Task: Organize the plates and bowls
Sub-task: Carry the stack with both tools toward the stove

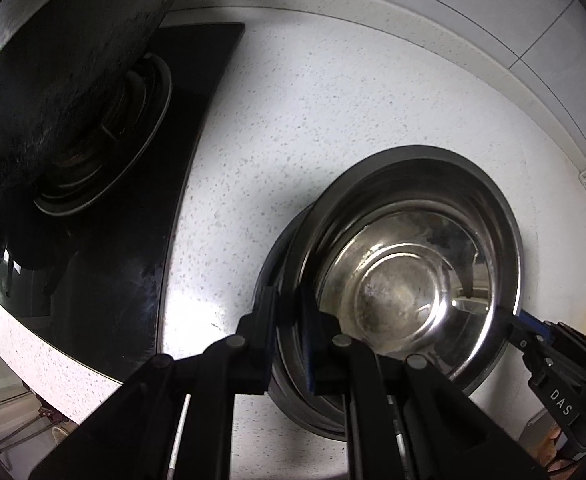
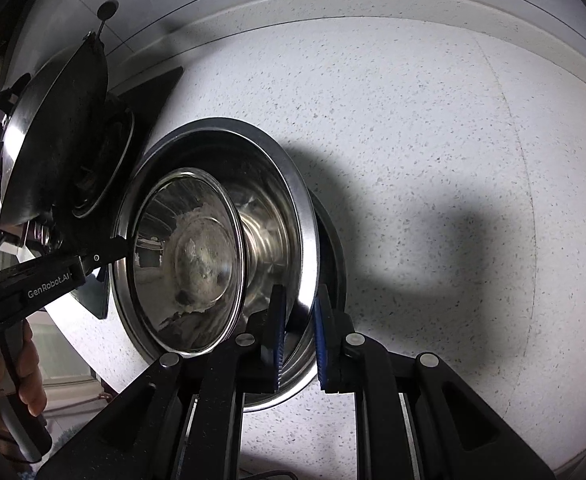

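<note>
A large steel bowl (image 1: 493, 216) (image 2: 293, 184) sits on the speckled white counter, with a smaller steel bowl (image 1: 405, 284) (image 2: 189, 264) nested inside it, tilted. My left gripper (image 1: 289, 320) straddles the bowls' left rims, closed on them. My right gripper (image 2: 299, 328) pinches the large bowl's right rim between its blue pads (image 2: 279, 332). In the left wrist view the right gripper (image 1: 533, 336) shows at the bowl's far rim; in the right wrist view the left gripper (image 2: 117, 250) reaches the rim from the left.
A black glass stove (image 1: 105, 240) with a burner lies left of the bowls. A dark wok (image 1: 53, 60) (image 2: 61, 128) sits on it. The tiled wall (image 1: 453, 12) runs behind. The counter's front edge (image 1: 33, 352) is at lower left.
</note>
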